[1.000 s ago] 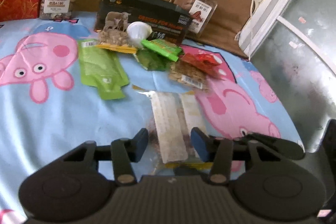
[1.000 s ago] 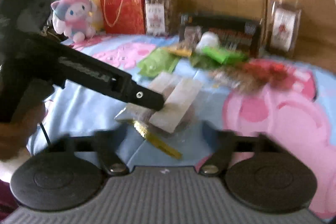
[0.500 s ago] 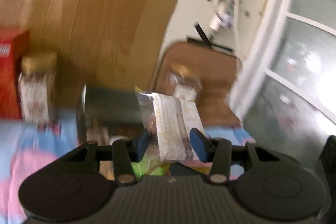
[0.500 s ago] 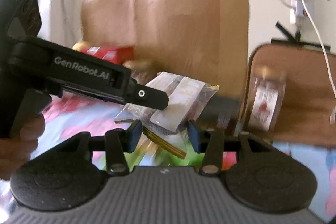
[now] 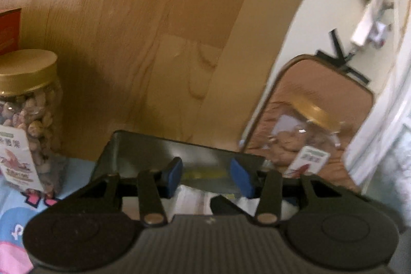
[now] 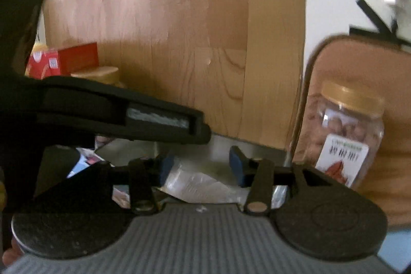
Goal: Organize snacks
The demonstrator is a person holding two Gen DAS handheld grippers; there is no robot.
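My left gripper [image 5: 206,177] hangs over the open top of the dark box [image 5: 143,153]; its jaws are opening and nothing sits between the blue pads. The white and clear snack packet [image 5: 190,199] lies just below them, mostly hidden by the gripper body. In the right wrist view the same packet [image 6: 200,186] rests low inside the box [image 6: 257,148]. My right gripper [image 6: 200,167] is just above it, jaws opening, the pads not pressing on it. The left gripper's finger [image 6: 154,117] crosses from the left.
A nut jar with a gold lid [image 5: 28,114] stands left of the box, and another jar [image 6: 346,135] stands to the right against a brown cushion [image 5: 321,84]. A wooden board [image 5: 154,30] rises right behind. A red box [image 6: 77,58] stands at far left.
Both grippers rose from the cartoon cloth and carried the packet forward to the dark box. The left jaws have let it go, and it now lies below both grippers.
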